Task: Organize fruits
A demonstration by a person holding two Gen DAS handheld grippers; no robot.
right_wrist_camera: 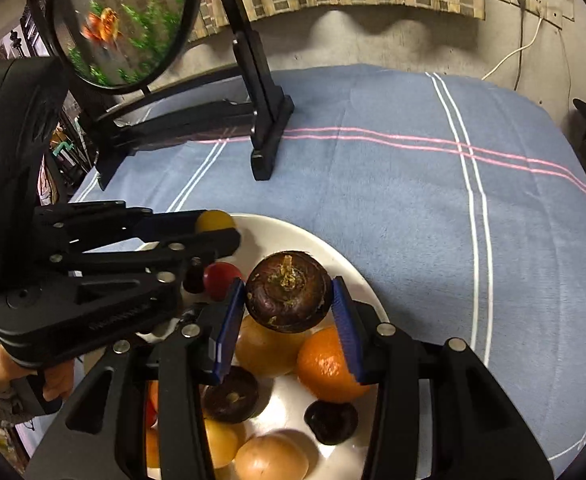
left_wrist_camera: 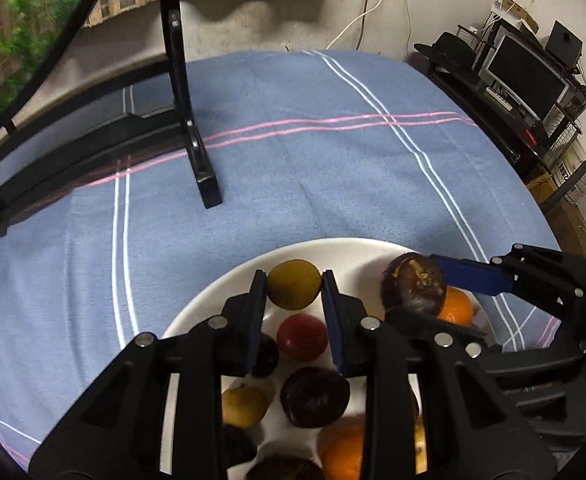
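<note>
A white plate [left_wrist_camera: 213, 292] holds several fruits: red, dark purple, yellow and orange ones. My left gripper [left_wrist_camera: 294, 285] is shut on a small yellow-green fruit [left_wrist_camera: 294, 285] above the plate's far side. My right gripper [right_wrist_camera: 289, 292] is shut on a dark brown-purple fruit [right_wrist_camera: 289, 292] with a dried stem on top, held above an orange [right_wrist_camera: 329, 364]. In the left wrist view the right gripper's blue finger [left_wrist_camera: 469, 276] and its dark fruit [left_wrist_camera: 413, 284] show at the right. In the right wrist view the left gripper [right_wrist_camera: 213, 226] shows at the left with the yellow fruit [right_wrist_camera: 215, 220].
The plate [right_wrist_camera: 333, 256] lies on a blue cloth with white and pink stripes [left_wrist_camera: 333, 160]. A black stand [left_wrist_camera: 197, 152] with a round mirror [right_wrist_camera: 121, 20] rises at the far left. A desk with a monitor [left_wrist_camera: 521, 76] is at the right.
</note>
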